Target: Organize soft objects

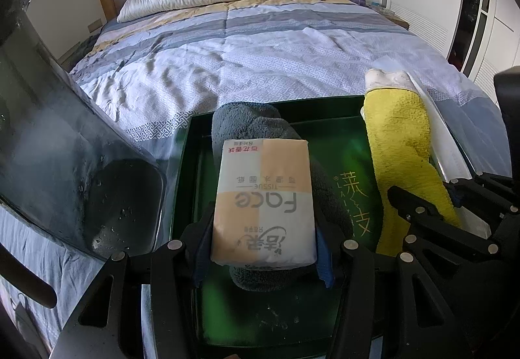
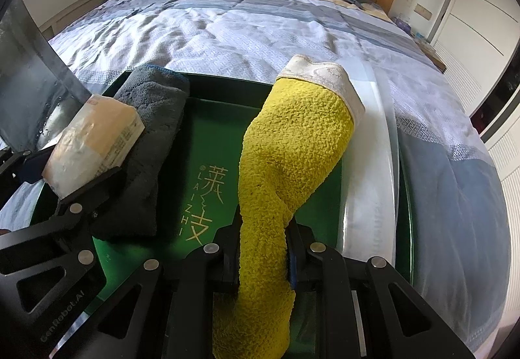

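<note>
At the left, the left hand-held gripper (image 1: 264,248) is seen clamped on a tissue pack (image 1: 264,203), its pads pressed against the pack's two long sides near the near end. The pack's long axis runs from 6 toward 12 o'clock in the left wrist view, straight out along the fingers, and it is held above a grey towel (image 1: 250,125) that lies in the green tray (image 1: 341,134) with the same 6-to-12 lie. Whether the pack touches the towel cannot be told. A clear lid (image 1: 65,144) is seen leaning at about 9 o'clock of the tray. To the right, the right hand-held gripper (image 2: 264,258) is closed tight on a yellow towel (image 2: 292,144), pinched at its narrowed waist. From there the towel rises toward 1 o'clock in the right wrist view, ending in a white band, while its tail hangs toward 6 o'clock below the jaws. The bare tray floor with gold lettering lies at 11 o'clock of this gripper, between the grey towel and the yellow one; a pale strip (image 2: 373,164) lies at 3 o'clock along the tray's right rim. The tray rests on the bed (image 2: 227,34). It is judged that the yellow towel, nearer the right hand, would be laid parallel to the grey towel, and the pack set down from the left.
</note>
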Motion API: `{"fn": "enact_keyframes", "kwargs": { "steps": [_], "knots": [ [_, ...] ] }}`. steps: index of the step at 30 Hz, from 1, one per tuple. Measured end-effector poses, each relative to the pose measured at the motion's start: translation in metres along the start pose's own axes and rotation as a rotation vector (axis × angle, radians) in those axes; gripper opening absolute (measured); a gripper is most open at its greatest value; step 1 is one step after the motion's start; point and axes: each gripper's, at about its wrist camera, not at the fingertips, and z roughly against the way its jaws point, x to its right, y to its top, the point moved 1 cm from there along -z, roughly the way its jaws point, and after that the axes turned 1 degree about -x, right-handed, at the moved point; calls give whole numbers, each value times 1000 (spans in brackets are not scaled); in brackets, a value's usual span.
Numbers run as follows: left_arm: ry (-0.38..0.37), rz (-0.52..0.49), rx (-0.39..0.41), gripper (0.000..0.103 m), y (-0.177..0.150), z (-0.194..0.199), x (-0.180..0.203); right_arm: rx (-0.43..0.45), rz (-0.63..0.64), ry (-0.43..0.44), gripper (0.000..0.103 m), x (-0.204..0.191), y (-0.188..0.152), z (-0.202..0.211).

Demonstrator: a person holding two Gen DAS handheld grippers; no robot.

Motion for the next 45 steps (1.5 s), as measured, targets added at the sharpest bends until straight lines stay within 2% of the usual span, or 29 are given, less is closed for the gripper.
{"fn": "enact_keyframes", "kwargs": {
  "steps": [5, 9, 12, 15, 18, 22, 26, 34, 45],
  "knots": [
    [-2, 2, -1, 47, 0, 0, 0, -2, 1, -2, 22, 1, 0, -1],
    [-9, 3, -1, 47, 1, 1, 0, -1, 2, 3, 34, 1, 1, 1],
    [-25, 7, -4, 50, 2, 1, 0, 12, 4, 1, 36, 0, 2, 6],
    [-25, 16, -3, 57, 2, 4, -3, 20, 12, -8, 38, -1, 2, 11],
    [-17, 22, 14, 69, 4, 8, -6, 29, 5, -10, 41, 2, 2, 17],
    [-25, 25, 36, 77, 8, 17, -9, 48, -12, -9, 43, 6, 2, 30],
    [-38, 27, 53, 80, 13, 26, -11, 69, -16, -23, 43, 6, 3, 45],
    [-63, 33, 90, 84, 22, 51, -15, 108, -31, -53, 43, 7, 4, 83],
    [-147, 59, 141, 84, 34, 97, -23, 142, -33, -89, 43, 3, 5, 136]
  ]
}}
